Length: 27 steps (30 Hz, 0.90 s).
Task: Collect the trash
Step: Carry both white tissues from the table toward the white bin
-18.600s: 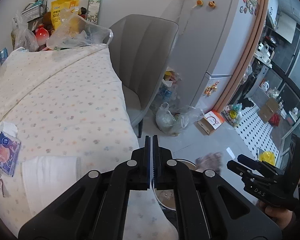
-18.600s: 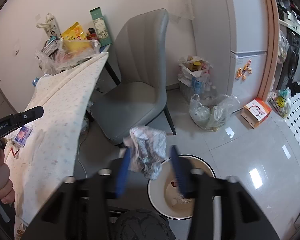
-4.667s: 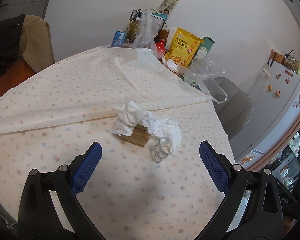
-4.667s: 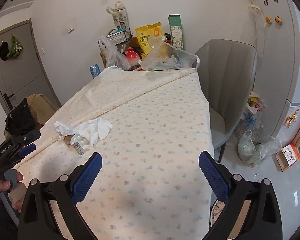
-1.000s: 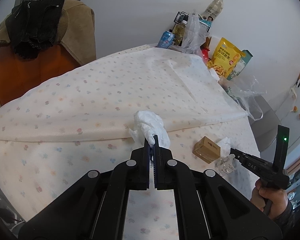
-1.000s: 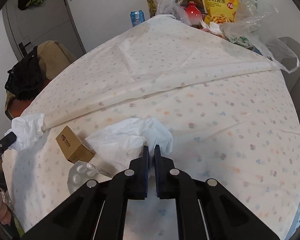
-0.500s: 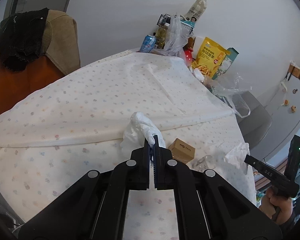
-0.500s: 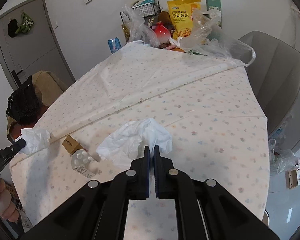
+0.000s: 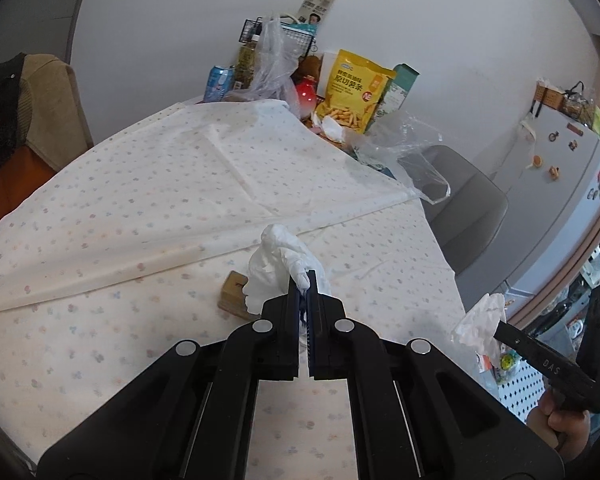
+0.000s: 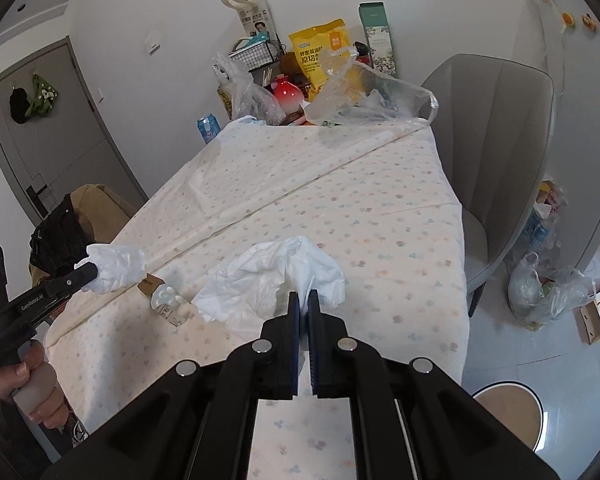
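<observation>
Floral-clothed table point(image 10: 380, 216), grey chair point(image 10: 500, 152) beside, left claw point(image 9: 304, 280) and right claw point(image 10: 303, 300) each pinching a crumpled tissue point(image 10: 276, 276)

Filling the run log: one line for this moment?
left gripper: shut on tissue | right gripper: shut on larger tissue | box, blister pack: on table

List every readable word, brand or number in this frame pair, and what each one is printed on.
"DAS": side of the right claw, seen from the left wrist view.
"GenRobot.AI": side of the left claw, seen from the right wrist view.
"原切薯条": yellow snack bag.
Blue can, paper tote bag, green carton, small cardboard box: print too small or blurred to read.
</observation>
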Each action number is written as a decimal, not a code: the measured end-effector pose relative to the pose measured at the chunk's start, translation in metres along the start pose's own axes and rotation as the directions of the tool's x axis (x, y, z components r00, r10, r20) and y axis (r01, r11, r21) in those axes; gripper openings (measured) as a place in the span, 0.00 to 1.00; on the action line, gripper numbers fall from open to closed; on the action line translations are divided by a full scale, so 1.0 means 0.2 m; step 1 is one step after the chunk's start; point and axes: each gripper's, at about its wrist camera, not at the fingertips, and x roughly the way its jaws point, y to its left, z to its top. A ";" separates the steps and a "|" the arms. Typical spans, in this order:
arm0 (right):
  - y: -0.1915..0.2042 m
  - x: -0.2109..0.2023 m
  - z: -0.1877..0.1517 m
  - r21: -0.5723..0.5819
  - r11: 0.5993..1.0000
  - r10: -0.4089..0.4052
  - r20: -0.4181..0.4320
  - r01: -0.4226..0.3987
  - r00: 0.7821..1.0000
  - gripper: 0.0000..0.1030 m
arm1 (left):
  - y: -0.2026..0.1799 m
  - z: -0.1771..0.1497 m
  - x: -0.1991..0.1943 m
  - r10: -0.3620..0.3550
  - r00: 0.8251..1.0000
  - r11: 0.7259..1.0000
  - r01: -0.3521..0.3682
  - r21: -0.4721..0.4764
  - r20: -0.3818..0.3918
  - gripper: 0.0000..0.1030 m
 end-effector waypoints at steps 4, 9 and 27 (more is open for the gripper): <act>-0.13 -0.11 -0.03 0.038 0.999 -0.019 0.024 0.018 1.000 0.05 | -0.15 -0.01 0.06 -0.031 0.999 0.999 0.032 0.035 -0.025 0.03; -0.34 -0.24 -0.09 0.093 0.994 -0.068 0.044 0.064 0.997 0.05 | -0.37 -0.04 0.14 -0.081 0.995 0.992 0.086 0.090 -0.055 0.03; -0.98 -0.46 -0.39 0.303 0.931 -0.219 0.020 0.203 0.975 0.05 | -1.04 -0.25 0.37 -0.208 0.960 0.936 0.251 0.247 -0.189 0.03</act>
